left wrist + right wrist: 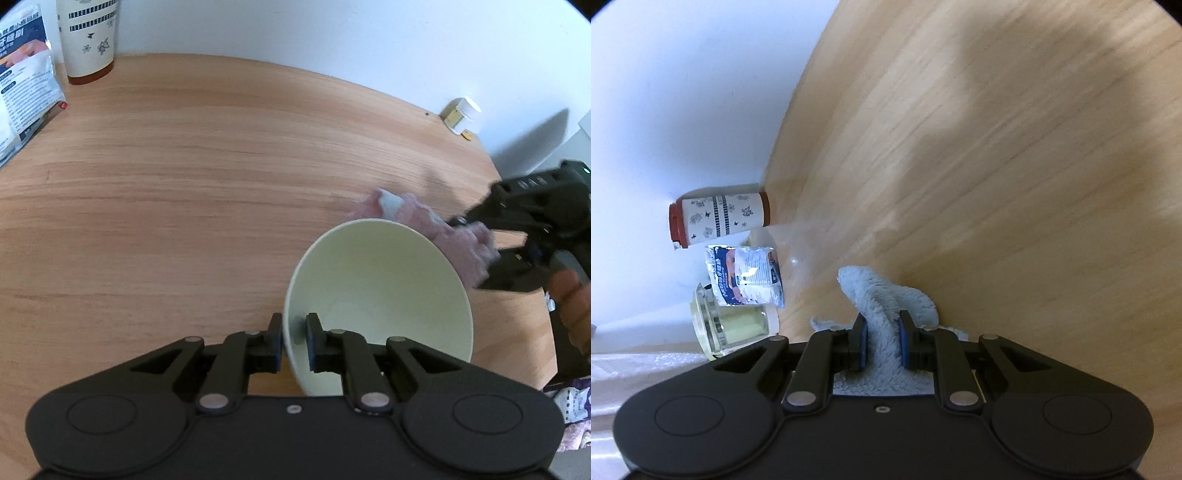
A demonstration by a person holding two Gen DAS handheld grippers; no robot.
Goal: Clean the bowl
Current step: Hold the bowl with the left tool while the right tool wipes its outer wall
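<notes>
A pale green bowl (376, 288) is tilted on the wooden table (184, 184), with its inside facing the left wrist camera. My left gripper (294, 330) is shut on its near rim, one finger outside the wall and one inside. A fluffy cloth (406, 210), pinkish in this view, lies against the bowl's far right rim. My right gripper (471, 253) comes in from the right and pinches it. In the right wrist view the same cloth (882, 295) looks light blue and bunches up between the pads of the right gripper (882, 332).
A patterned paper cup (90, 37) and a printed packet (26, 85) stand at the table's far left. A small white-lidded jar (460, 114) sits at the far right edge by the wall. A glass jar (735, 325) stands near the packet (746, 275). A person's hand (570, 295) holds the right gripper.
</notes>
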